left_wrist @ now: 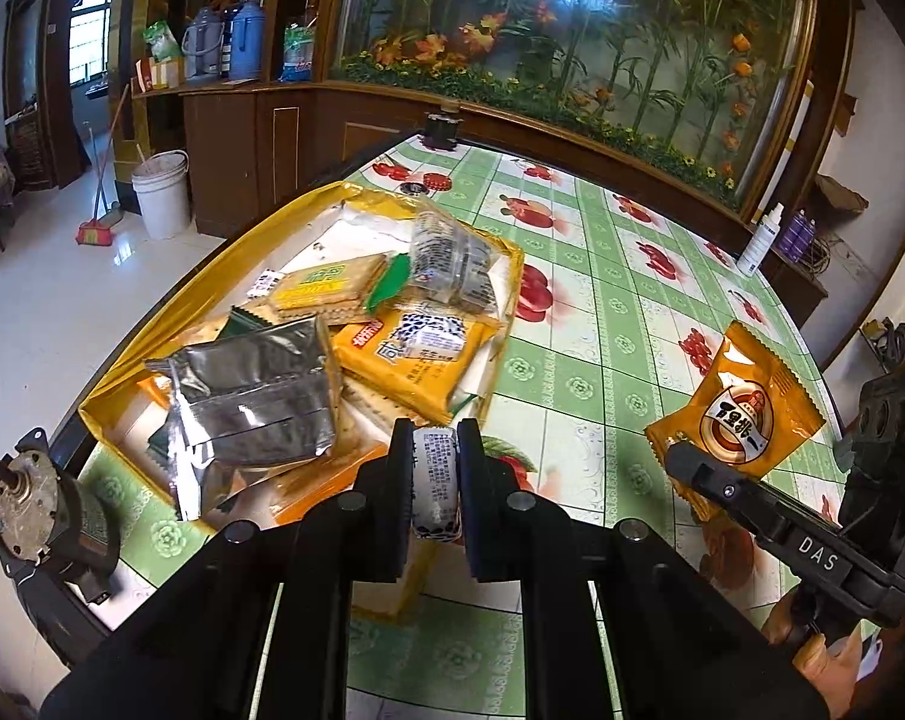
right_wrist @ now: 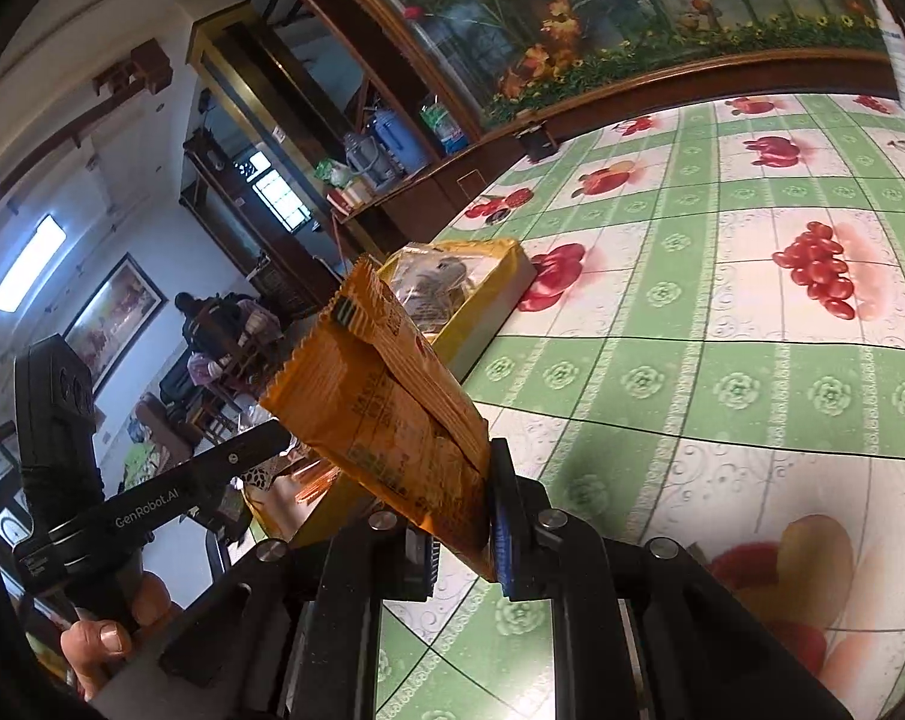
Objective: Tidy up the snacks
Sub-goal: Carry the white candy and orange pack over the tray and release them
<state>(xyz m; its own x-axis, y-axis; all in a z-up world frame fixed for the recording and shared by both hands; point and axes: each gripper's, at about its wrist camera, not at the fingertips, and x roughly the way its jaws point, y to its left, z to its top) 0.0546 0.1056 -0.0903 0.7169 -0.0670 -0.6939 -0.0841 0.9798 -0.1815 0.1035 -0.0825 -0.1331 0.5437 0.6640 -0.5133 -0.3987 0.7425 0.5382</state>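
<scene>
Clamping a small white printed snack pack (left_wrist: 433, 483) in left gripper (left_wrist: 433, 480), just above near edge of yellow box (left_wrist: 122, 372) piled with cracker and foil packets. Pinching orange snack packet (right_wrist: 386, 414) in right gripper (right_wrist: 461, 546), raised over green fruit-print tablecloth (right_wrist: 722, 360), box to its left.

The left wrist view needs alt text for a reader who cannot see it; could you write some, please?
The left gripper pinches a small white snack packet above a yellow box heaped with snacks on a green tablecloth. At right, the right gripper holds an orange packet.
</scene>
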